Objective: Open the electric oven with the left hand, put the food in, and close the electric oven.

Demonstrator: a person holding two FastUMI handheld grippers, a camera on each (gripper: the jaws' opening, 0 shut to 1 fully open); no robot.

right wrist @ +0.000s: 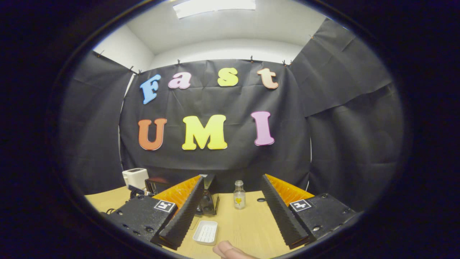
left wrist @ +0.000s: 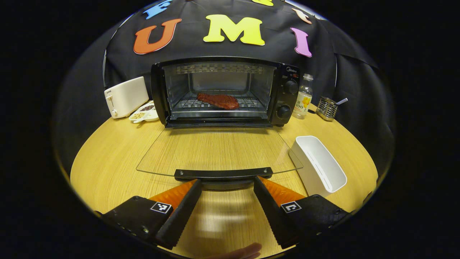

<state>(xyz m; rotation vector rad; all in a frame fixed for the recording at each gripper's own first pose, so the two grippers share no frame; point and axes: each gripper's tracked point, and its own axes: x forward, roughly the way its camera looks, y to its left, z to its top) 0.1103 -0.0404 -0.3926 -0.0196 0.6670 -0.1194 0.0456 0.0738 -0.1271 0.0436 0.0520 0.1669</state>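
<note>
The black electric oven (left wrist: 219,91) stands at the back of the round wooden table (left wrist: 107,162) with its glass door (left wrist: 215,151) folded down flat. A reddish-brown slab of meat (left wrist: 218,100) lies on the rack inside. My left gripper (left wrist: 226,181) is open, its fingertips right at the door's black handle (left wrist: 222,174), one on each side beneath it. My right gripper (right wrist: 233,178) is open and holds nothing, raised above the table and facing the booth wall. Part of the oven (right wrist: 210,198) peeks out behind its left finger.
An empty white tray (left wrist: 318,165) lies right of the door. A white toaster (left wrist: 125,96) and a dish of beans (left wrist: 145,112) sit left of the oven. A small bottle (left wrist: 303,96) and a wire holder (left wrist: 327,108) stand to its right. A fingertip (right wrist: 230,250) shows at the bottom edge.
</note>
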